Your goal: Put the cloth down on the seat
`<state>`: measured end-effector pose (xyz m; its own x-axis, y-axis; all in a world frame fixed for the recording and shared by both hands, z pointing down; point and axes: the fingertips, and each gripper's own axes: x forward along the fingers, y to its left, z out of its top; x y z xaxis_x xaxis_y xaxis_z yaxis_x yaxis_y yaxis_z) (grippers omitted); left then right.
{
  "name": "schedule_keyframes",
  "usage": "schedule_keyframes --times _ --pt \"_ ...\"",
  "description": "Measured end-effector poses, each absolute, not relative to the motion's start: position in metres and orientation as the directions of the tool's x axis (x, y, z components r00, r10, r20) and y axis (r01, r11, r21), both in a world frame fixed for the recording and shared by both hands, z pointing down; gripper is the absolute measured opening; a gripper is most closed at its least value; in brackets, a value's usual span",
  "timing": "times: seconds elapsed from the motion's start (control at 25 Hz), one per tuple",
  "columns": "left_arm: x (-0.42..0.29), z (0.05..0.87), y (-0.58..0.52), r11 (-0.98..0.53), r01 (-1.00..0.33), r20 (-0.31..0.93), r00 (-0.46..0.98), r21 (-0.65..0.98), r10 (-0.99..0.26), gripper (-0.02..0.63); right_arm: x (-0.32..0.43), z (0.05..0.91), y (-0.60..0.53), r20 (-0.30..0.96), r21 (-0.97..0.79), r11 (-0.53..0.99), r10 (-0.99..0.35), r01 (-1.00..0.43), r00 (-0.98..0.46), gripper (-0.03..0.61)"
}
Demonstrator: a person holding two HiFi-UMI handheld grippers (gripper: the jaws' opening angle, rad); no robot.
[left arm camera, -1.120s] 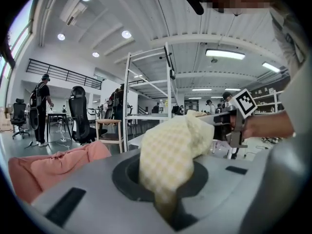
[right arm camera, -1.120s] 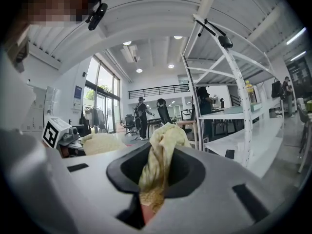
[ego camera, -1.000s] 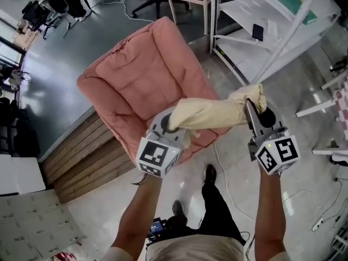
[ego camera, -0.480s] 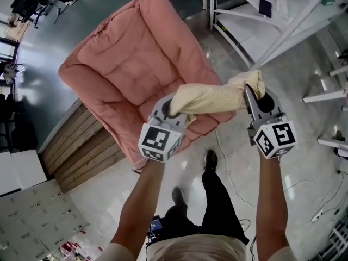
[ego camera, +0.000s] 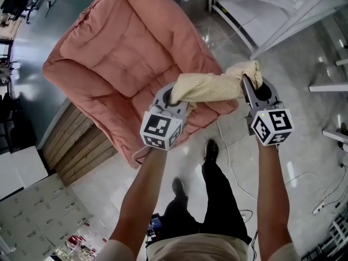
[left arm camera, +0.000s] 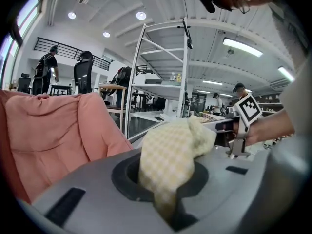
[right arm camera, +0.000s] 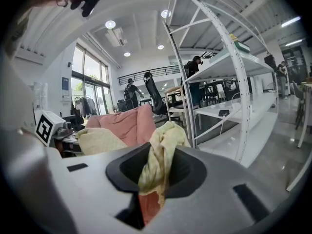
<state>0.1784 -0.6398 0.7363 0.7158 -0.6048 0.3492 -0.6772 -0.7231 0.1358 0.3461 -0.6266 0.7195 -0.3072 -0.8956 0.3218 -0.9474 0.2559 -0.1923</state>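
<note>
- Two grippers carry the cloth [ego camera: 209, 88] between them. We hold one end in the left gripper [ego camera: 173, 98] and the other in the right gripper [ego camera: 251, 86].
- The left gripper's jaws are clenched on a bunched end of the cloth, which rises thick out of the gap in its own view.
- The right gripper's jaws stand close together and pinch a thin, twisted fold of the cloth.
- The cloth hangs in the air, drawn out between the two grippers and not resting on anything. Its left end is above the near corner of the seat [ego camera: 119, 53]. Its right end is past the seat's edge, over the floor [ego camera: 304, 145].
- Compared with a second ago, we see the same grip on both ends and the same stretched shape.
- The seat has slid up and to the left in the head view, and its back now reaches the top edge.
- The shelf [ego camera: 234, 4] has moved up to the top edge, so we see less of it.
- Both grippers sit higher in the head view than before, and so does the shoe [ego camera: 211, 148].
</note>
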Motion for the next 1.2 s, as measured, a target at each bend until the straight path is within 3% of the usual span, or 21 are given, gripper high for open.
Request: schedule_keyframes --times 0.44,0.84,1.2 --pt "0.201 0.827 -0.64 -0.704 -0.691 0.413 0.697 0.166 -0.586 0.043 0.367 0.821 -0.621 0.426 -0.24 0.22 -0.851 -0.946 -0.306 0.087" --pt "0.205 0.891 -0.64 -0.674 -0.694 0.515 0.687 0.254 -0.513 0.046 0.363 0.918 -0.615 0.6 -0.257 0.206 -0.732 -0.944 -0.323 0.132" --pt "0.184 0.893 -0.608 -0.732 -0.644 0.582 0.69 0.222 -0.431 0.205 0.38 0.929 -0.597 0.687 -0.255 0.108 -0.679 -0.961 -0.259 0.234"
